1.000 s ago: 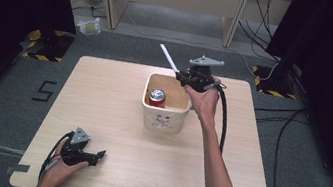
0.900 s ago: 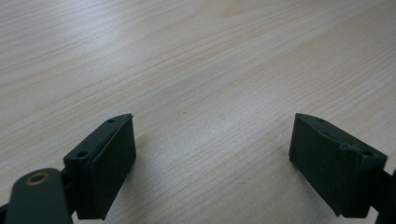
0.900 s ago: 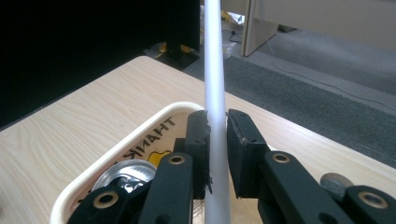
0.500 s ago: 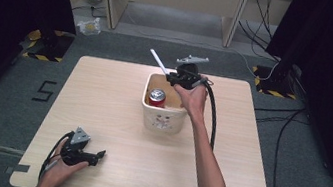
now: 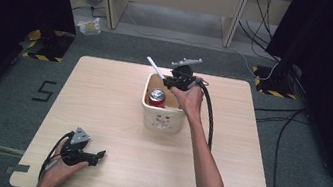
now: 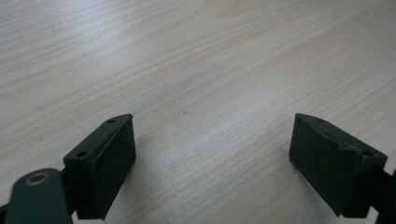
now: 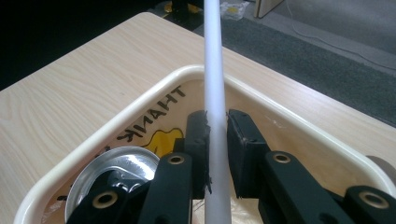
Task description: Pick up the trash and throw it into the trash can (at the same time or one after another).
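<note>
Straw [image 7: 215, 93]: a white straw pinched between the jaws of the right hand-held gripper [image 5: 172, 81], held over the far rim of the tub [image 5: 169, 124]; in the high view its free end points toward 11 o'clock, up and away from the tub.
Grip: the jaws press the straw from both sides partway along its length, so a long stretch sticks out ahead of them. Held this way the free end can be aimed; that seems the reason for the grip.
Can [image 5: 157, 96]: a red can with a silver top stands upright inside the tub, at its 9 o'clock side. In the right gripper view the top [image 7: 116, 168] lies just below and beside the jaws.
Tub: cream plastic, printed lettering on the inner wall, sitting near the middle of the desk [image 5: 100, 113], slightly toward 12 o'clock.
Step in hand: likely bringing the straw to the can or dropping it into the tub; which of the two I cannot tell. The straw is not yet touching the can.
Left hand-held gripper [image 5: 94, 155]: rests at about 7 o'clock on the desk, well apart from the tub, jaws spread wide with bare wood between them. It appears parked out of the way while the right one works.
Risk: the straw is thin and smooth and could pivot in the pinch if its end catches the rim.
</note>
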Motion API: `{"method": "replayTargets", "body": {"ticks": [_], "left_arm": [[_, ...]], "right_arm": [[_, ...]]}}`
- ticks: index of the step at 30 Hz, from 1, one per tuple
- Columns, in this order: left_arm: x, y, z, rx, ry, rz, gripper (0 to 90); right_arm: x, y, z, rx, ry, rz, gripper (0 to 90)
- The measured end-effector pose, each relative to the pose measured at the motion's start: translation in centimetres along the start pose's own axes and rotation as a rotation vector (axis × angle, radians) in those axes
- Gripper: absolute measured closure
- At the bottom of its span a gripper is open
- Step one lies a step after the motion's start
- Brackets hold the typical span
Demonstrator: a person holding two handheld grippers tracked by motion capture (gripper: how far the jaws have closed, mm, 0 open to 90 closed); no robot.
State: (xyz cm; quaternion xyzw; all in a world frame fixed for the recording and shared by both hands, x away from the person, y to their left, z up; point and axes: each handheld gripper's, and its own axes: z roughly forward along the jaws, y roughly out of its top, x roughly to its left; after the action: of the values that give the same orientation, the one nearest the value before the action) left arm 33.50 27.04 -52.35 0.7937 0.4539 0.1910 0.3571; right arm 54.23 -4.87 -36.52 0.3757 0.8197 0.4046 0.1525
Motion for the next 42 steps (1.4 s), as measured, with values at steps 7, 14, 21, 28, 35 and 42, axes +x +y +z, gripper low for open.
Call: {"method": "replayTargets", "body": {"ticks": [7,14,21,28,35,42], "left_arm": [[0.0,0.0,0.0,-0.001,0.000,-0.002,13.8],[0.0,0.0,0.0,-0.002,0.000,-0.003,13.8],[0.0,0.0,0.0,0.000,0.000,0.000,13.8],[0.0,0.0,0.0,0.002,-0.001,0.000,13.8],[0.0,0.0,0.0,0.002,-0.001,0.000,13.8],[0.0,0.0,0.0,0.002,-0.001,0.001,13.7]], "right_arm": [[0.4,-0.1,0.5,0.044,0.012,-0.021,78.6],[0.5,-0.3,0.7,0.063,0.013,-0.027,73.4],[0.4,-0.1,-0.1,0.043,0.010,-0.016,63.8],[0.0,-0.2,-1.1,0.017,-0.001,-0.003,50.7],[-0.1,-0.8,-2.1,-0.009,-0.008,0.002,40.7],[-0.6,-0.8,-3.9,-0.040,-0.042,0.001,36.8]]}}
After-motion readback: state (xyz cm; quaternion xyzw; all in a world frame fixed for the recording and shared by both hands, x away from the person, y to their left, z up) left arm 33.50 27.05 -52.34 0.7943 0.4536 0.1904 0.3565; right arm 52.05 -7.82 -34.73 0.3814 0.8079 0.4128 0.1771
